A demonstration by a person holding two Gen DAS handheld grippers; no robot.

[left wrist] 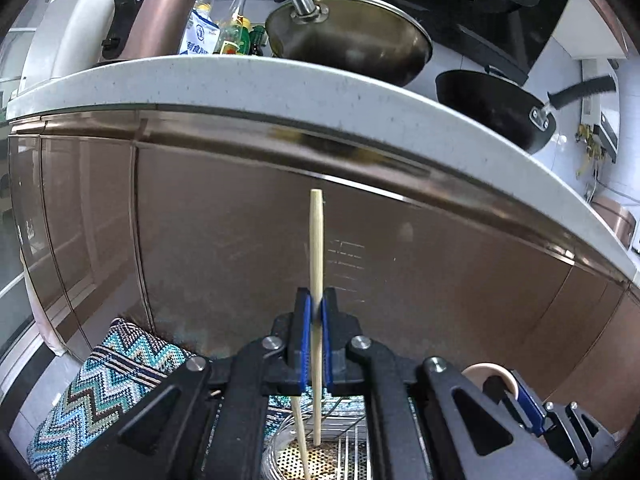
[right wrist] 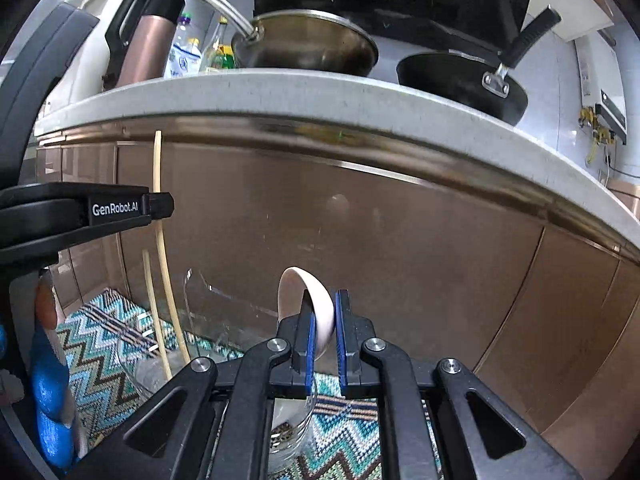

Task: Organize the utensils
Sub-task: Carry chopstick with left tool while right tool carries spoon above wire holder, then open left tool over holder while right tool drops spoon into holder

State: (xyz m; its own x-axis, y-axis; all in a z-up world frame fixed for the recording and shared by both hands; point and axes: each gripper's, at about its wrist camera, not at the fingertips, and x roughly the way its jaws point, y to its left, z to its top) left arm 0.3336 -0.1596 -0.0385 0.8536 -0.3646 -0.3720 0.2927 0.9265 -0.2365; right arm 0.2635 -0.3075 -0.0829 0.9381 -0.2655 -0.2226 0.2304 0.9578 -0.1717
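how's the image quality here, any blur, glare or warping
Left wrist: the countertop edge bows into an arc, the chopstick stays fairly sharp, the cabinet front shows glare streaks. Right wrist: same bowing, slight smear along the counter edge, the spoon stays crisp.

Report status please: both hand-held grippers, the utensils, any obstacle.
Left hand-held gripper shut on chopstick. Right hand-held gripper shut on white spoon. Glass container below, on patterned mat. Cabinet front close ahead.
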